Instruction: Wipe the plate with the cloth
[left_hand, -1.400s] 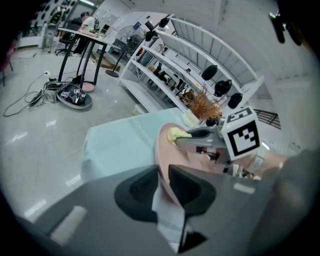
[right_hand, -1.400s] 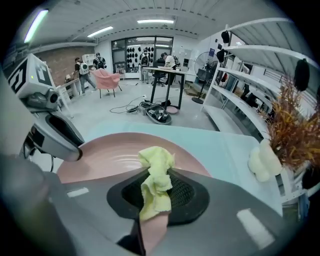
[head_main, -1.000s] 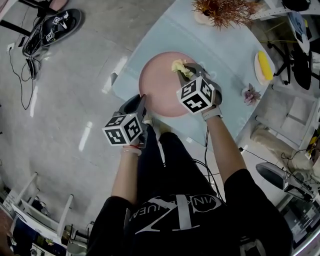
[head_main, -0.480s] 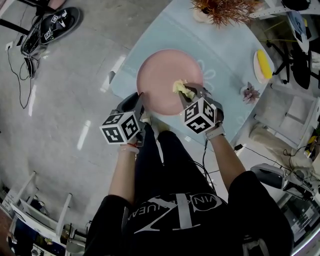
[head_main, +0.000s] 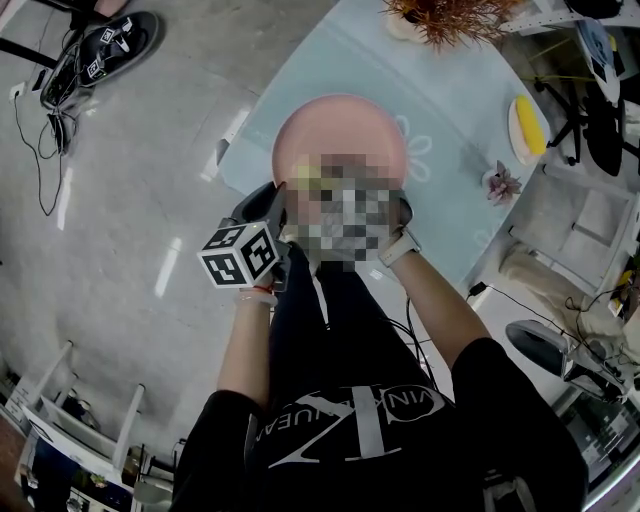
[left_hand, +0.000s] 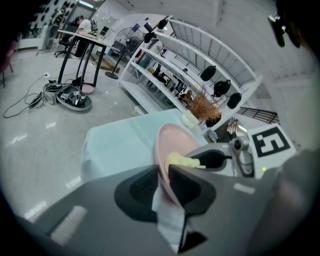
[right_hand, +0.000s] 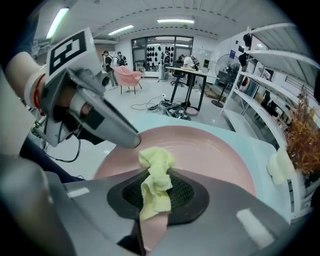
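A pink plate (head_main: 340, 125) lies at the near corner of a pale blue table (head_main: 450, 100). My left gripper (head_main: 274, 207) is shut on the plate's near rim; in the left gripper view the rim (left_hand: 161, 170) runs between its jaws. My right gripper (right_hand: 152, 197) is shut on a yellow cloth (right_hand: 155, 177), which it presses on the plate (right_hand: 210, 155) close to the left gripper (right_hand: 100, 120). In the head view a mosaic patch covers most of the right gripper, and only a bit of the cloth (head_main: 305, 176) shows.
A pot of dried plants (head_main: 440, 20) stands at the table's far edge. A yellow thing on a white dish (head_main: 528, 130) and a small flower ornament (head_main: 500, 187) lie at the right. Cables and a tray of grippers (head_main: 100, 55) lie on the floor at left.
My right gripper has dragged the cloth across the plate from its far right side to the near edge, close to the left gripper. The left gripper has kept its hold.
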